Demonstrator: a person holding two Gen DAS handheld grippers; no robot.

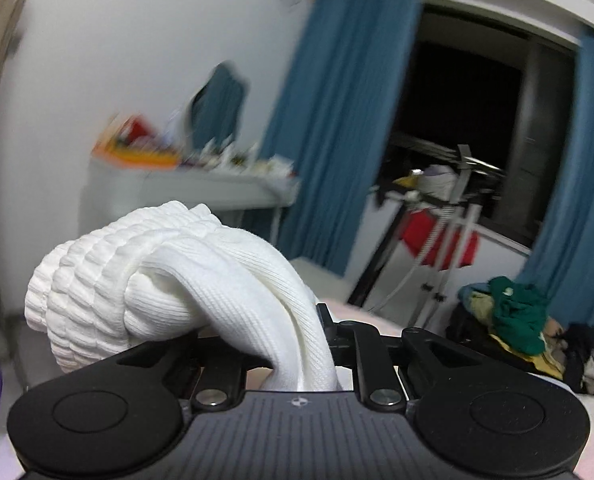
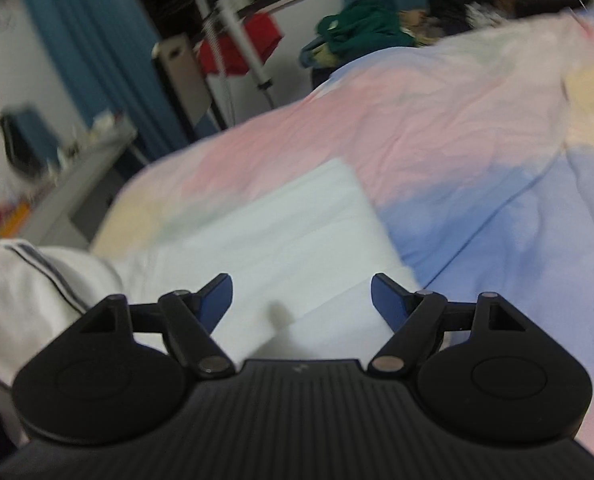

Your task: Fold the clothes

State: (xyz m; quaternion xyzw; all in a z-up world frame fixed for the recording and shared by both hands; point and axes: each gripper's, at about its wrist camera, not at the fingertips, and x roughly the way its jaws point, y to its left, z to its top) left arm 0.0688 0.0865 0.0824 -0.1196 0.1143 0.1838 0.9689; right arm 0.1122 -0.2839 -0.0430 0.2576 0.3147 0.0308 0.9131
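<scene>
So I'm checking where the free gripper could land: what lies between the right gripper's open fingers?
In the right wrist view, the right gripper stands open over a pale folded cloth lying on the pastel bedspread; only that cloth shows between its fingers.

Left gripper (image 1: 297,344) clamped on bunched white ribbed garment (image 1: 169,276), raised, blue curtains (image 1: 337,120), clothes pile (image 1: 513,320) beyond.

White knit garment (image 1: 185,280) hides the left gripper (image 1: 297,344) fingertips; shelf clutter (image 1: 185,156) blurred.
</scene>
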